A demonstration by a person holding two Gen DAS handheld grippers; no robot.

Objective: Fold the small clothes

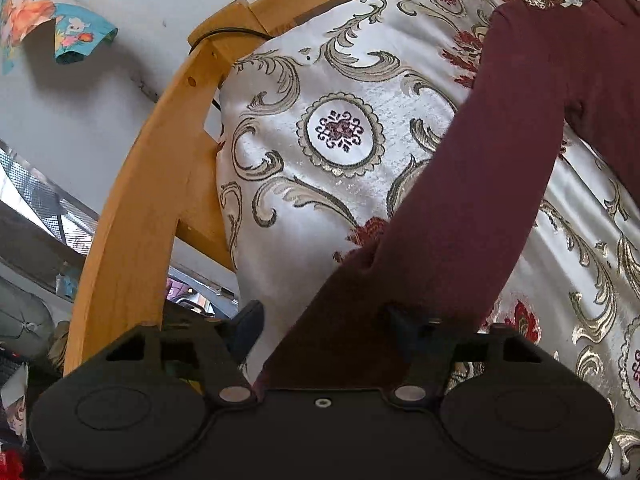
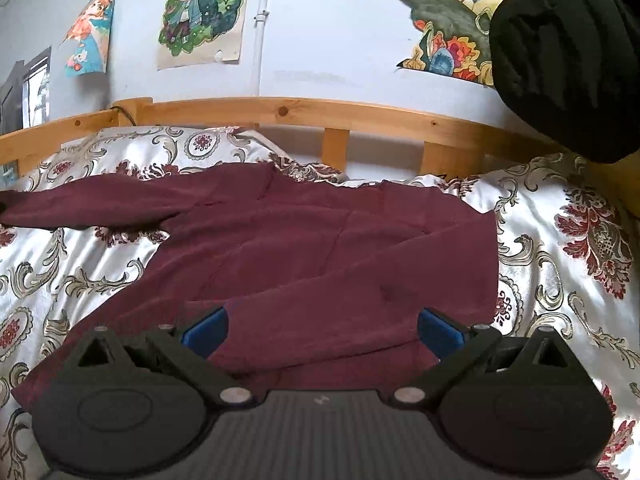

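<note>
A maroon long-sleeved top (image 2: 320,240) lies spread flat on a patterned bedspread (image 2: 560,260). One sleeve (image 2: 80,208) stretches out to the left. The other sleeve looks folded across the body. My right gripper (image 2: 324,332) hovers low over the near part of the top, its blue pads (image 2: 208,330) wide apart and open. In the left wrist view the outstretched sleeve (image 1: 500,140) runs from the upper right down between the fingers of my left gripper (image 1: 326,320). The right finger touches the cloth, but a strip of bedspread (image 1: 340,80) shows between the left finger (image 1: 250,320) and the sleeve end.
A wooden bed rail (image 2: 300,114) runs along the wall behind the bedding, and its corner post (image 1: 224,28) carries a black cable. Drawings (image 2: 204,12) hang on the pale wall. A black bundle (image 2: 568,60) hangs at the upper right.
</note>
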